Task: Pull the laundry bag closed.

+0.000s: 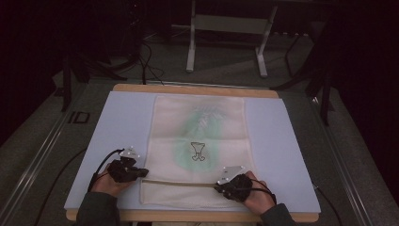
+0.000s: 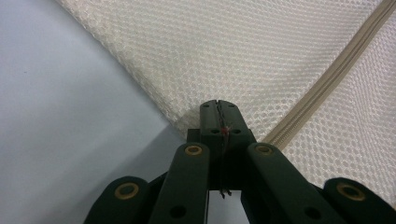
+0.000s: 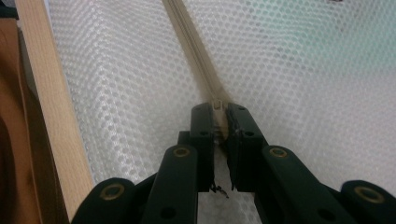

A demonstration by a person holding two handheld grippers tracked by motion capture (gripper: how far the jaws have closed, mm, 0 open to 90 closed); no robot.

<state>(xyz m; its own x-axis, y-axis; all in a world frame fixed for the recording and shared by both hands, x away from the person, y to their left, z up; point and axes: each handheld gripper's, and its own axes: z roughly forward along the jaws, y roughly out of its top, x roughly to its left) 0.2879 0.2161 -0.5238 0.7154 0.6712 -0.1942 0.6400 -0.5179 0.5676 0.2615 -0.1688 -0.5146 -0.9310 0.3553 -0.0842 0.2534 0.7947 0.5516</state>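
Mesh bag (image 1: pixel 197 141), cream honeycomb netting, lies flat on the pale blue mat (image 1: pixel 122 122). Left gripper (image 2: pixel 218 108) is pressed together on its left edge; right gripper (image 3: pixel 218 112) pinches the zipper pull (image 3: pixel 217 106) on the beige zipper (image 1: pixel 183 182).

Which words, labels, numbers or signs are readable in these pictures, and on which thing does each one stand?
"ID": pale letters on the dark floor left of the table.
A small dark drawing on the mesh bag, like a cup or vase: a picture with no readable letters.
Faint green print higher on the bag: too blurred to read.
The left gripper and right gripper bear no text.
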